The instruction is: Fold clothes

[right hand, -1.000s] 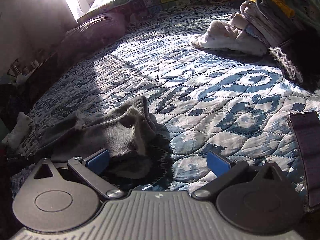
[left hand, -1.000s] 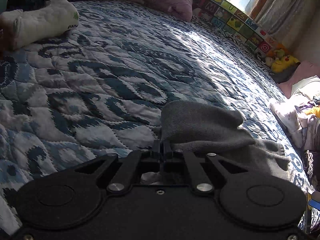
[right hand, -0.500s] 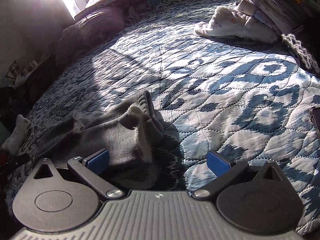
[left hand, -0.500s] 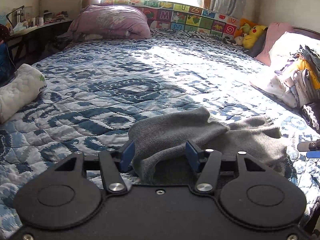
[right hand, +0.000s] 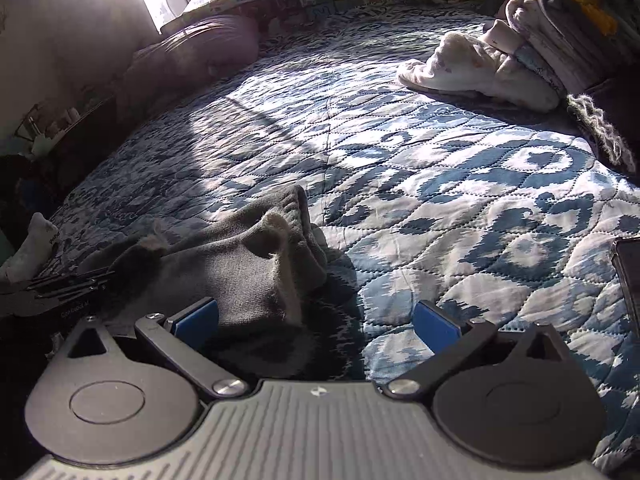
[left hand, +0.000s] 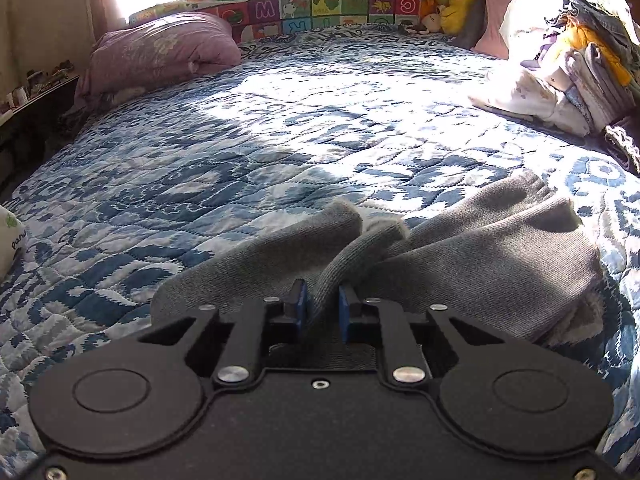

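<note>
grey cloth pinched on the quilt

the left gripper (left hand: 319, 310) has its blue pads nearly together, clamped on a raised fold of the grey cloth (left hand: 480, 264). the right gripper (right hand: 316, 320) stands wide apart, holding nothing, its left pad beside the cloth. the cloth lies rumpled on the quilt (left hand: 280, 140). farther off: a clothes pile (left hand: 576, 68) and a pillow (left hand: 160, 52).

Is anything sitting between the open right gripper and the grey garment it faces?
Nothing visible does. The right gripper is open with the grey garment lying directly ahead toward its left finger, only bare quilt around it. The left gripper is already shut on a fold of the same garment.
</note>
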`<state>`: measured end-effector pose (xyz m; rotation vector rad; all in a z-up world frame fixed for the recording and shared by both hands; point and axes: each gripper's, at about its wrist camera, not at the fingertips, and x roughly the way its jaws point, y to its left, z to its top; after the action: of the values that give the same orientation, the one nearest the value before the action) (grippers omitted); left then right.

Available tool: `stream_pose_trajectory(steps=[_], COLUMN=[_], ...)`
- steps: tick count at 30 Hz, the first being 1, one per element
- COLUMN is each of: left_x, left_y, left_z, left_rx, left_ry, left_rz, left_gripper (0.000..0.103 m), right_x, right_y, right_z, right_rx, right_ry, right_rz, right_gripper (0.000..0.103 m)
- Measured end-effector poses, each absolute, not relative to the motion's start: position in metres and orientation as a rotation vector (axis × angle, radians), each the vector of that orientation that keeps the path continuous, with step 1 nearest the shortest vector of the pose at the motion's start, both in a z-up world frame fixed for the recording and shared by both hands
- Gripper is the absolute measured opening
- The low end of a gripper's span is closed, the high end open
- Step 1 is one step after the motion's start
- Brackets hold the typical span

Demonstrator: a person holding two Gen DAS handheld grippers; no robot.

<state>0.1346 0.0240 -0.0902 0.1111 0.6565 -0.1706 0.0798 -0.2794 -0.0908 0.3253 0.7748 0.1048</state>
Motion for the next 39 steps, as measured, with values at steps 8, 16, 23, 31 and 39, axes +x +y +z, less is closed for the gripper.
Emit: stream_pose_trajectory(steps=[8, 16, 23, 31, 39], left_x=[0.104, 0.077, 0.065, 0.05, 0.045], left_y=[0.097, 0.167, 0.22, 0.249, 0.212], left_z=[-0.06, -0.06, -0.078, -0.087, -0.054], left_rx=[-0.166, -0.393, -0.548, -0.539, -0.22], left_ry=[0.582, 0.567, 0.583, 0.655, 0.621], left_rz=[-0.055, 0.025, 0.109, 0.293, 0.422], left_gripper=[0.009, 0.009, 0.009, 0.039, 0.052], right_x=[0.081, 0.089, 0.095, 0.098, 0.096], right_y=[-0.283, -0.287, -0.29, -0.292, -0.305], right_z=[-0.097, -0.087, -0.085, -0.096, -0.111], right_rx=[0.301, 0.298, 0.307, 0.357, 0.506], right_ry=[0.79, 0.777, 0.769, 0.805, 0.836], right_rz=[0.147, 0.182, 0.157, 0.162, 0.173], right_gripper=[0.103, 0.103, 0.103, 0.103, 0.103])
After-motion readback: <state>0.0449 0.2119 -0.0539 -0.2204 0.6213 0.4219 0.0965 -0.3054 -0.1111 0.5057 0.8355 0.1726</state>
